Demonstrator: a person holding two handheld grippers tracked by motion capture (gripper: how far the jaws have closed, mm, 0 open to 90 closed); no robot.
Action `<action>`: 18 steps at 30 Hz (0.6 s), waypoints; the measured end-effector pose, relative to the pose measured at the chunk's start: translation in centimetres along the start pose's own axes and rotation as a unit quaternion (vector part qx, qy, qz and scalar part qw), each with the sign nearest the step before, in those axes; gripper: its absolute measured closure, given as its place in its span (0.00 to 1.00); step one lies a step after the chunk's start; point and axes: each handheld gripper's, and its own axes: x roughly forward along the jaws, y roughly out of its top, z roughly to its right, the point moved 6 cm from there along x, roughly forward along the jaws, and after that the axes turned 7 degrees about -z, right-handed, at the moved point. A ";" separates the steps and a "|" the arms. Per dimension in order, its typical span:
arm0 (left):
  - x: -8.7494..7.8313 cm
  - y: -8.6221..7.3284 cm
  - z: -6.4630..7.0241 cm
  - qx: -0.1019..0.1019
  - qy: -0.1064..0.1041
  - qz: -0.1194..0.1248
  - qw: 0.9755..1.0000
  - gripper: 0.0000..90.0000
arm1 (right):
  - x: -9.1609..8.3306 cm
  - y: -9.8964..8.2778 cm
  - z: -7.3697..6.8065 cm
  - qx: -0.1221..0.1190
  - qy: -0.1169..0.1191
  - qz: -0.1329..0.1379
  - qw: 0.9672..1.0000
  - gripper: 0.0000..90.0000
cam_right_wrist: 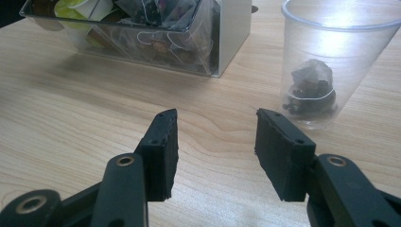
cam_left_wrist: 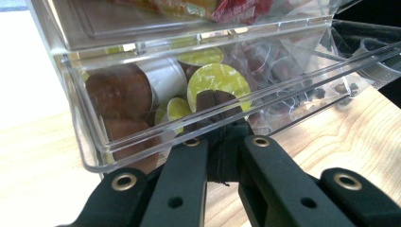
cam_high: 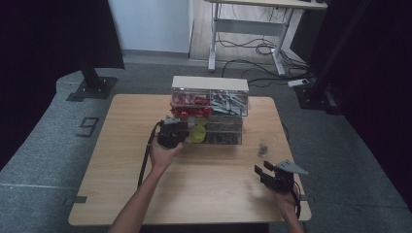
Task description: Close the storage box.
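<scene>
A small drawer cabinet (cam_high: 210, 84) stands at the table's far middle. Its lower left clear drawer (cam_left_wrist: 85, 156) is pulled out a little and holds yellow, white and brown capsules (cam_left_wrist: 218, 80). My left gripper (cam_high: 171, 127) (cam_left_wrist: 222, 135) has its jaws pressed together at that drawer's front lip, the tips partly hidden behind the plastic. At the near right, my right gripper (cam_high: 260, 173) (cam_right_wrist: 215, 130) hovers open over bare wood, nothing between its fingers. Just ahead of it stands a clear plastic cup (cam_right_wrist: 326, 71) (cam_high: 264, 148) with a tea bag (cam_right_wrist: 312, 78) inside.
The cabinet's upper drawers hold red packets (cam_high: 189, 102) and grey sachets (cam_high: 228, 102). The lower right drawer (cam_right_wrist: 156, 35) holds tea bags. The wooden table (cam_high: 204, 189) has open room in front of the cabinet. A desk and cables (cam_high: 257, 48) stand on the floor behind.
</scene>
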 end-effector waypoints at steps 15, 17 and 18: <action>0.5 -1.2 -0.1 -0.007 -0.006 -0.006 1.000 1.00 | 0.3 -0.4 -0.3 -0.006 0.001 -0.011 1.000 0.55; 0.6 -1.5 -0.2 -0.007 -0.006 -0.008 1.000 1.00 | 0.3 -0.4 -0.2 -0.007 0.001 -0.011 1.000 0.55; 0.7 -1.6 -0.2 -0.008 -0.007 -0.008 1.000 1.00 | 0.4 -0.4 -0.2 -0.006 0.000 -0.010 1.000 0.55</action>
